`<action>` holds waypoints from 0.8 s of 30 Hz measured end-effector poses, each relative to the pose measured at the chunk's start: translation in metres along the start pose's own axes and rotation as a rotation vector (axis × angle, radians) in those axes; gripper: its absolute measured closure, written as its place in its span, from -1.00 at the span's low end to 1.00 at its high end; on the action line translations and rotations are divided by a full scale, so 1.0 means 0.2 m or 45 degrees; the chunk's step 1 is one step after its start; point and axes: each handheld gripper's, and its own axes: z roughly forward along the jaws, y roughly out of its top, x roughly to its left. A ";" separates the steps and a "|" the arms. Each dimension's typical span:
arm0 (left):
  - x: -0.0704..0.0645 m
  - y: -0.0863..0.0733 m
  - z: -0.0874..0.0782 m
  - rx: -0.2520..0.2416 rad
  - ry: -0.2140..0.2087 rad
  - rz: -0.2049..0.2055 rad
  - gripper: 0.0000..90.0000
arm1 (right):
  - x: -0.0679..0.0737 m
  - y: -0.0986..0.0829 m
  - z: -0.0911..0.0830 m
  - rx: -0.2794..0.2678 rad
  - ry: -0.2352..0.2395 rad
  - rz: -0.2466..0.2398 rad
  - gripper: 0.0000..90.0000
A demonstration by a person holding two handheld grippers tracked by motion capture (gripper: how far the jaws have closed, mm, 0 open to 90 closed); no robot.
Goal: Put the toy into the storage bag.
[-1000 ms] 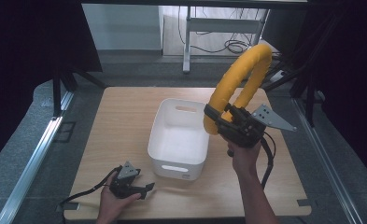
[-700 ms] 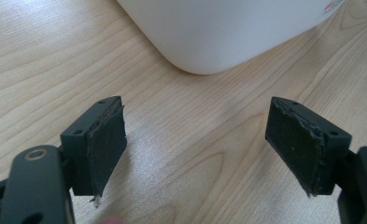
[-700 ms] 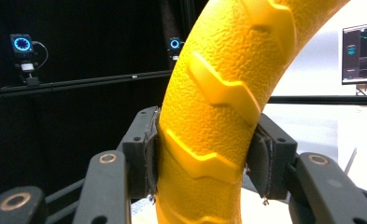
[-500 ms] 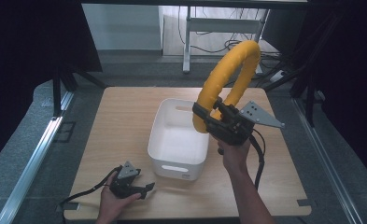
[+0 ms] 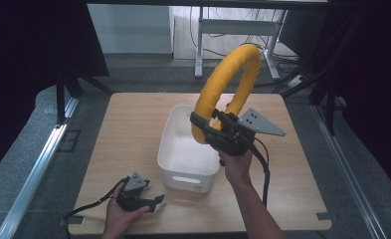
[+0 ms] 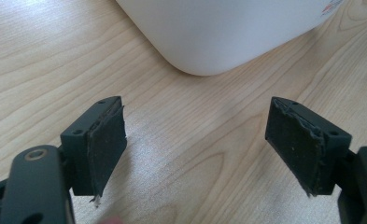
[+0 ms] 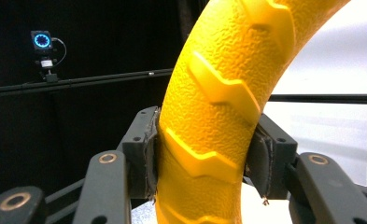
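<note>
The yellow ring (image 5: 228, 92) carries no writing that I can read. It stands on edge in the air above the far right part of the white tub (image 5: 188, 149), its open middle facing roughly toward the person, its top leaning away toward the far side of the table (image 5: 133, 124). Up close in the right gripper view its skin (image 7: 209, 121) is pebbled, rubbery-looking, with raised chevron ridges like a tyre tread.

The right gripper (image 5: 218, 132) clamps the ring's lower arc, one black pad on each side of the tube, the person's right hand (image 5: 237, 167) below it and a grey three-cornered plate (image 5: 260, 123) on top.

The tub is a smooth, rounded-corner plastic bin with a slot handle in its near wall, standing mid-table on pale wood grain. A small mark at its edge in the left gripper view is too cropped to read.

The left gripper (image 5: 150, 201) rests at the table's near left corner, jaws spread wide with nothing between them, pointing at the tub's corner (image 6: 209, 56).
</note>
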 end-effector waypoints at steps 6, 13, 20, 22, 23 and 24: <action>0.00 0.00 0.00 0.005 -0.002 0.002 -0.55 | 0.02 -0.03 0.04 0.005 0.024 0.012 0.10; 0.00 0.00 0.00 0.001 -0.007 0.004 -0.55 | 0.06 -0.05 0.08 0.002 0.024 0.013 0.10; 0.00 0.00 0.00 0.002 -0.009 0.001 -0.55 | 0.09 -0.08 0.11 0.004 0.034 0.025 0.10; 0.00 0.00 0.00 0.002 -0.009 -0.001 -0.55 | 0.10 -0.09 0.12 0.007 0.043 0.021 0.10; 0.00 0.00 0.00 0.002 -0.009 -0.002 -0.55 | 0.11 -0.11 0.13 0.017 0.045 0.020 0.10; 0.00 0.00 0.00 0.002 -0.007 0.001 -0.55 | 0.11 -0.11 0.13 0.017 0.045 0.020 0.10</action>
